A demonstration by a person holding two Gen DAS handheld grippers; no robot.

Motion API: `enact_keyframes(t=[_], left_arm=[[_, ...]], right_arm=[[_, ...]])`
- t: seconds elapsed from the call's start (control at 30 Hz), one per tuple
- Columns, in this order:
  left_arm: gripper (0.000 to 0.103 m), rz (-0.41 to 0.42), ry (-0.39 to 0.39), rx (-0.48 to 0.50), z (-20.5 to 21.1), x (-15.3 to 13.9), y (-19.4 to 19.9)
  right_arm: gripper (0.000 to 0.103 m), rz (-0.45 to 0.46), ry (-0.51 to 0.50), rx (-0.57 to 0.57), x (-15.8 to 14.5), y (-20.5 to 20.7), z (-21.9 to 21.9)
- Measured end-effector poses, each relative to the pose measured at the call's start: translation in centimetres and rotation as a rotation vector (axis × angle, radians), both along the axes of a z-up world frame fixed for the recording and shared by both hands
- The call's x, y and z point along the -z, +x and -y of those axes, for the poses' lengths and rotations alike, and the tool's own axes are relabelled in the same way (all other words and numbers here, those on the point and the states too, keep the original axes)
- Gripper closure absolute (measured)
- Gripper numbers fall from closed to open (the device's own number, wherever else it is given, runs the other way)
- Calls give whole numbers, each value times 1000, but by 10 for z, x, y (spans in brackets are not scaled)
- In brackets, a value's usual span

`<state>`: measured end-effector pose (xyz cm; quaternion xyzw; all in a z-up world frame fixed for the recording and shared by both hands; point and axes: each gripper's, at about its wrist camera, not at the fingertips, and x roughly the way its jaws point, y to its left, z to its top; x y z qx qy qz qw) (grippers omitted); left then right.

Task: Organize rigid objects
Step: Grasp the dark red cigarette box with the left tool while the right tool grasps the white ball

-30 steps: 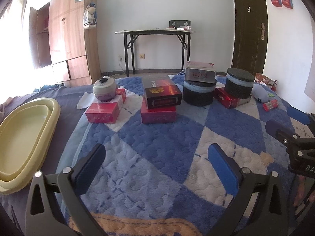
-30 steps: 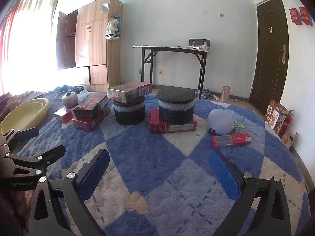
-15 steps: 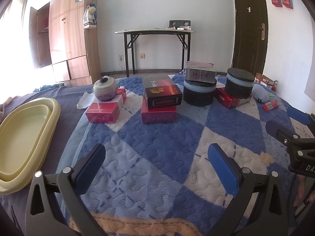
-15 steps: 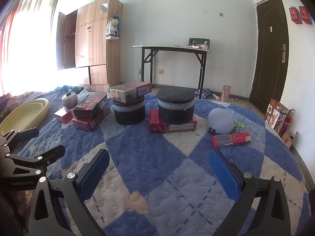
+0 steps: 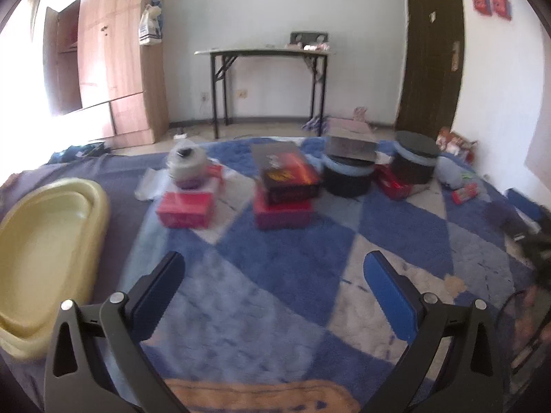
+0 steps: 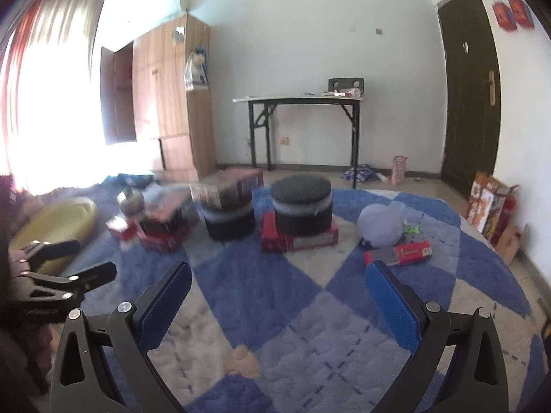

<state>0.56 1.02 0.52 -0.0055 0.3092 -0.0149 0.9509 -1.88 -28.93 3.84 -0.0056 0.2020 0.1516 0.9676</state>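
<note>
Boxes and tins stand in a row on the blue and white quilt [image 5: 275,261]. A small grey pot [image 5: 186,167] rests on a red box [image 5: 184,204]. A dark box [image 5: 286,172] lies on a magenta box [image 5: 282,215]. A grey box [image 5: 351,146] tops a black round tin [image 5: 347,180], and another round tin [image 6: 302,206] sits on a flat red box [image 6: 299,239]. My left gripper [image 5: 273,290] and my right gripper [image 6: 275,296] both hang open over the quilt, well short of the row, holding nothing.
A yellow tub [image 5: 38,241] lies at the quilt's left edge. A grey plush ball [image 6: 380,222] and a small red packet [image 6: 411,253] lie at the right. A folding table [image 6: 303,130], a wardrobe [image 5: 113,69] and a dark door [image 6: 470,103] stand behind.
Both cameras have tilted and shifted slightly, blurring the views, and the objects sit a little lower in frame. Both grippers stay open; nothing on the quilt has moved.
</note>
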Motion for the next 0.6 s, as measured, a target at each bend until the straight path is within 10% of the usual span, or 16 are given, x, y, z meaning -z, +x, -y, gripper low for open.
enact_keyframes(t=[0.23,0.37,0.6], left_arm=[[0,-133,-69,87,-4,-31,78],[0,-239,-12,85,14,-27,122],[0,-195,76,53,23,-23,130]], right_arm=[[0,17,-65,98,-46,24,53],[0,-132,-47,-7,-42,67,68],[0,-295,-113,-15,-9,106,91]])
